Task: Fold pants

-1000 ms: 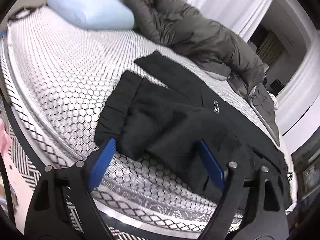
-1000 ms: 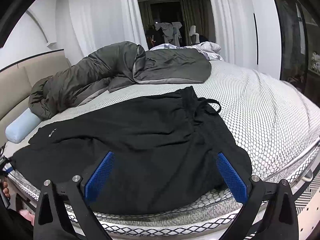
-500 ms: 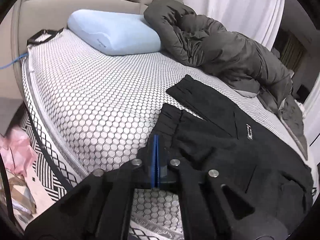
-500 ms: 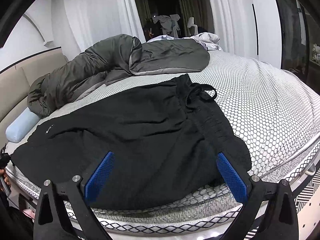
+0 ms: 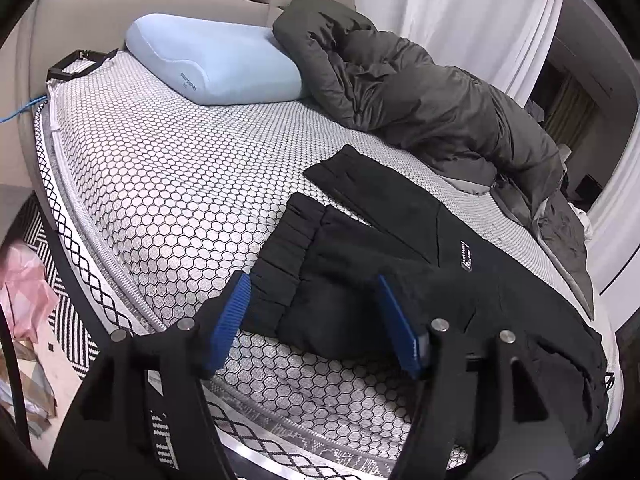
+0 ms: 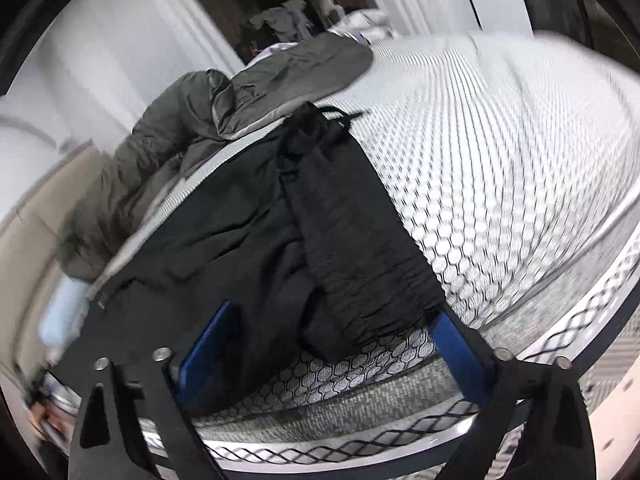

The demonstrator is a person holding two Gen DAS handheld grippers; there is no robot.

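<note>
Fingers spread wide on both our left gripper (image 5: 316, 320) and right gripper (image 6: 332, 344), holding nothing, we judge the pants (image 5: 400, 256) at lower centre need gripping at cuff and waistband next.

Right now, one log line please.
task: fold pants | left gripper: open, over cuff | right gripper: open, at waistband | pants: unfolded on bed

Domestic bedroom. A bed with a white hexagon-patterned mattress cover (image 5: 168, 184) stands against a beige padded headboard (image 5: 120, 4). A pale blue contoured foam pillow (image 5: 216, 68) and a rumpled dark grey quilted duvet (image 5: 432, 100) lie on it. Long white curtains (image 5: 460, 12) hang behind; a black-and-white geometric rug (image 5: 72, 320) covers the floor.
</note>
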